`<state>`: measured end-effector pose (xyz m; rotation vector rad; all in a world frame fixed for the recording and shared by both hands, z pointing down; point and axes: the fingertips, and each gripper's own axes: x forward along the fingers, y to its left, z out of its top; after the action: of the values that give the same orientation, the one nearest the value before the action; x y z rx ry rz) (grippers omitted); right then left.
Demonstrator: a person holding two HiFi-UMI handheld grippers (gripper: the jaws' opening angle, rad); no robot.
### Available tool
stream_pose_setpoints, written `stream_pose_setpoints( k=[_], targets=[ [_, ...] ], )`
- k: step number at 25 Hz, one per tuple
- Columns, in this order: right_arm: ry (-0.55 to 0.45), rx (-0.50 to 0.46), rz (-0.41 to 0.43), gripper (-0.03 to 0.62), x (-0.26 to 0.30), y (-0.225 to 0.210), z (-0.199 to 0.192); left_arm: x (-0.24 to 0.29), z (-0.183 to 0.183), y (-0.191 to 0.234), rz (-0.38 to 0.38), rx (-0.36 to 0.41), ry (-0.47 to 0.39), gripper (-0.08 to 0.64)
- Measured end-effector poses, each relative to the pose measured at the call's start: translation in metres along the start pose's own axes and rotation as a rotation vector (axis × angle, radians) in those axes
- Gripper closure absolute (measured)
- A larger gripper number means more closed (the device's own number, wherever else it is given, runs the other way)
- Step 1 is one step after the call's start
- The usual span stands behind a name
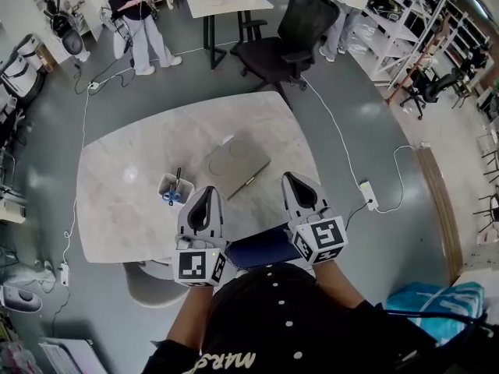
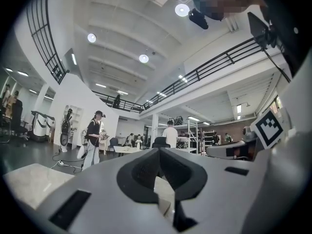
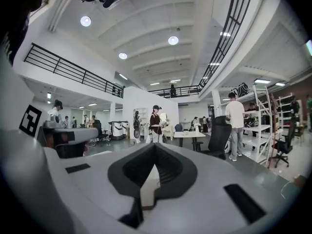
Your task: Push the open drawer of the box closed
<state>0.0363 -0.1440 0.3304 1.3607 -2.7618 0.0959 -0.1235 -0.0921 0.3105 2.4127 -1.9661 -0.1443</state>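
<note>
Shirt [image 1: 273,326] lettered perhaps MARS, box [image 1: 238,164] beyond

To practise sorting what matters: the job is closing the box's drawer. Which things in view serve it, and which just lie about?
Job: grey box, left tool, right tool.
Lying about: scissors cup, flat blue thing, office chair.

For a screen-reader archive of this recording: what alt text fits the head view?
A person holds the left gripper and right gripper, both shut and empty, above a pale table bearing a flat grey box and a white cup holding blue scissors.
</note>
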Motion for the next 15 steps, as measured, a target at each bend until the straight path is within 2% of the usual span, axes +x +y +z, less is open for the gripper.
stream_pose_setpoints(
  k=[8,15],
  targets=[
    [-0.005,0.011,-0.003,0.595,0.0036,-0.0056,-0.0041,0.0021,-0.002,-0.0021,0.002,0.014,0.004,0.543],
    [0.001,0.007,0.03,0.595,0.0082,-0.0008,-0.0067,0.0022,-0.0081,-0.0021,0.012,0.013,0.02,0.543]
  ],
)
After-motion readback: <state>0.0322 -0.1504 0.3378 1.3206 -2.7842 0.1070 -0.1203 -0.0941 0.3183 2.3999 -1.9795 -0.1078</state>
